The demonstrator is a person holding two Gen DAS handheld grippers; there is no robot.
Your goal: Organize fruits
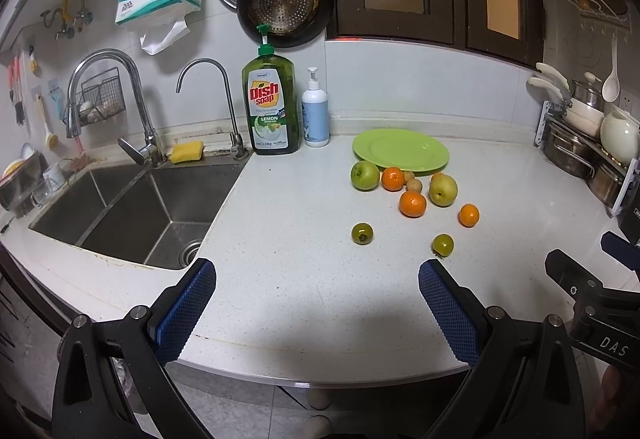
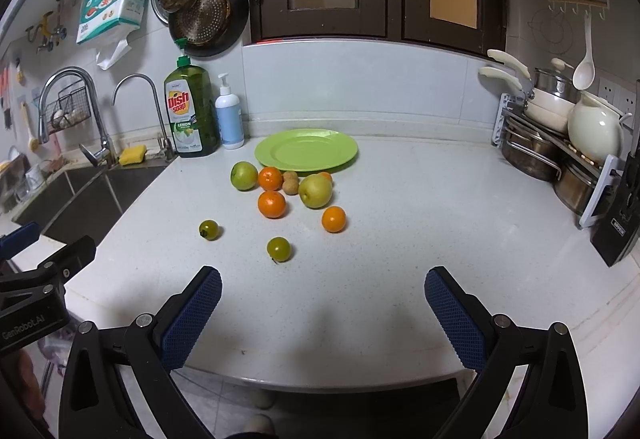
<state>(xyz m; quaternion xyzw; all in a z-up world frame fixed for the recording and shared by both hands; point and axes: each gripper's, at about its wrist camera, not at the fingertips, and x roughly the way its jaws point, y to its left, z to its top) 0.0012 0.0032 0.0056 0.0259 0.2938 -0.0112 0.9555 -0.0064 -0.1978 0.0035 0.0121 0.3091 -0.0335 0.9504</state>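
Observation:
Fruits lie loose on the white counter in front of an empty green plate (image 1: 401, 150) (image 2: 306, 150). There is a green apple (image 1: 365, 175) (image 2: 244, 175), a yellow-green pear (image 1: 443, 189) (image 2: 315, 191), several oranges (image 1: 413, 203) (image 2: 272, 203), small brown fruits (image 1: 413, 184) (image 2: 290, 185) and two small green fruits (image 1: 362, 233) (image 2: 279, 249). My left gripper (image 1: 317, 279) is open and empty, near the counter's front edge. My right gripper (image 2: 323, 285) is open and empty, also at the front edge, short of the fruits.
A steel sink (image 1: 132, 211) with two taps lies to the left. A dish soap bottle (image 1: 271, 107) and a white pump bottle (image 1: 315, 115) stand at the back wall. A rack of pots (image 2: 560, 143) and a black knife block (image 2: 618, 215) stand at the right.

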